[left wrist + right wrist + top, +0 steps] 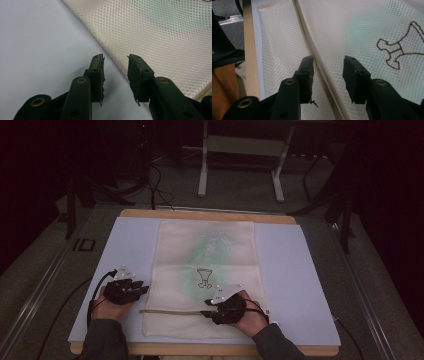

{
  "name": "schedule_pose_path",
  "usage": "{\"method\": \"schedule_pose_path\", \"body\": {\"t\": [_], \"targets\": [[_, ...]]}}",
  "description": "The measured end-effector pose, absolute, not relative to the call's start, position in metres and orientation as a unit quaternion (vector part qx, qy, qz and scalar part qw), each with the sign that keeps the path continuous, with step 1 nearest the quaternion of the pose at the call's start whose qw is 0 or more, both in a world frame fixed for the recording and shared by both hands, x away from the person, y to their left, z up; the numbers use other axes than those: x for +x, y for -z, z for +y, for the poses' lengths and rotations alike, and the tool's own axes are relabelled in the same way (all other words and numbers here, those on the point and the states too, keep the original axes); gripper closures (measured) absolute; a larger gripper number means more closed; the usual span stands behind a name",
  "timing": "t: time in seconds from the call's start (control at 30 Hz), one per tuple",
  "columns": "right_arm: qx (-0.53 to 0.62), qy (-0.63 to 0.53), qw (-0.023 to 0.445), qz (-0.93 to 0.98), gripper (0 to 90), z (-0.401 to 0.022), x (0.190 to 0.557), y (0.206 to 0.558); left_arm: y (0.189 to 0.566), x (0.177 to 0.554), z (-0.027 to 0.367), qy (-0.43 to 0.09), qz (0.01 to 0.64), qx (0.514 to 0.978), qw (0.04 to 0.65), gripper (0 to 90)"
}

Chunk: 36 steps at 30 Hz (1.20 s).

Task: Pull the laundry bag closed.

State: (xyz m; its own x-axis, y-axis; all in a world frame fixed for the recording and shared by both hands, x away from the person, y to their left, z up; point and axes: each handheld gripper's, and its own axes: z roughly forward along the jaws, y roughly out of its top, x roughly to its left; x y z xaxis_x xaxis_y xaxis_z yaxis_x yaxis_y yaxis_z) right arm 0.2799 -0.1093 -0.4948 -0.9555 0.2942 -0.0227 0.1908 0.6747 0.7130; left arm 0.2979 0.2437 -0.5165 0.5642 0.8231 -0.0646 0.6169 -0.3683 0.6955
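A: A cream mesh bag (205, 270) lies flat at the centre of the high view, spread over a pale blue board (295, 270) on a wooden table (200, 214). What are the two hands doing?

B: Both sit in the lower part of that frame. The left gripper (142, 288) rests at lower left, on the blue board just beside the bag's left edge. The right gripper (206, 308) is at lower centre, over the bag's lower part.

A: And the jaws?

B: In the left gripper view the left gripper (115, 60) stands wide, with the bag's edge running diagonally between the tips; nothing is pinched. In the right gripper view the right gripper (329, 61) is also spread wide, and a tan strip (312, 45) along the bag runs up the frame between the jaws, close to the left one. Whether the pads touch it, I cannot tell.

A: Any markings on the bag?

B: A brown stitched figure (203, 278) sits at mid-bag in the high view, over a faint green tint; it appears again at the right edge of the right gripper view. The strip (170, 310) shows as a thin line across the bag's lower part, from lower centre towards the left.
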Motion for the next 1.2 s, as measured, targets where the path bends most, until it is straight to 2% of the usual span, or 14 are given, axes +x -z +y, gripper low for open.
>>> {"method": "schedule_pose_path", "body": {"t": [1.2], "targets": [[0.101,-0.385,0.057,0.916,60.2,-0.062,0.282,0.498,0.516,0.298,0.244,-0.148,0.439,0.815,0.349,65.2]]}}
